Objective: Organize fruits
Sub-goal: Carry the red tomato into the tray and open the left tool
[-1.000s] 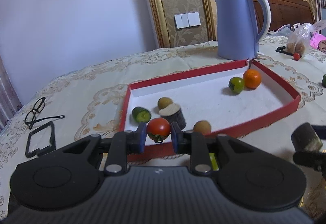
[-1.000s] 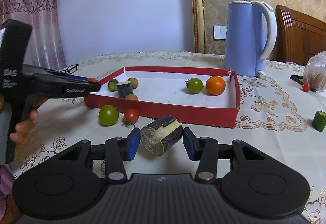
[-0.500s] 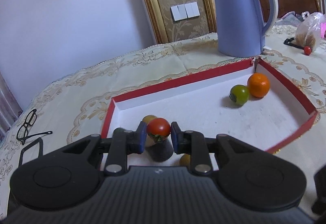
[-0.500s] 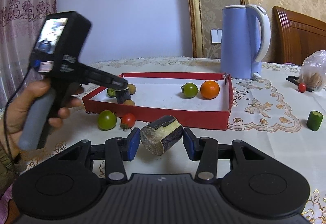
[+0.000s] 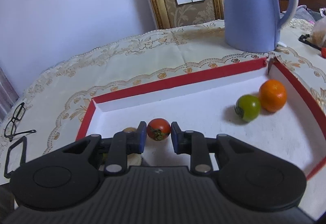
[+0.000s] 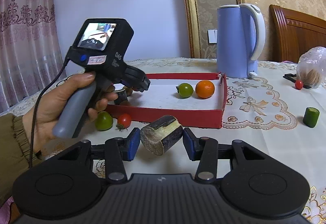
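Observation:
My left gripper (image 5: 158,137) is over the left end of the red-walled tray (image 5: 179,81). A red tomato (image 5: 158,129) sits between its blue pads, with a small gap on each side. A green tomato (image 5: 248,107) and an orange (image 5: 272,98) lie at the tray's far right. My right gripper (image 6: 161,143) holds a dark sugarcane chunk (image 6: 161,134) above the cloth in front of the tray (image 6: 169,114). The left gripper (image 6: 140,83) shows there over the tray's left end.
A blue kettle (image 5: 250,7) stands behind the tray. Glasses (image 5: 16,120) lie at the left. In front of the tray lie a green tomato (image 6: 104,121) and a red tomato (image 6: 124,120). A cucumber piece (image 6: 310,114), a cherry tomato (image 6: 299,84) and a plastic bag (image 6: 311,68) are at the right.
My left gripper carried the red tomato forward over the tray's near wall and lowered it inside; its pads have parted slightly. The right gripper kept the sugarcane chunk still.

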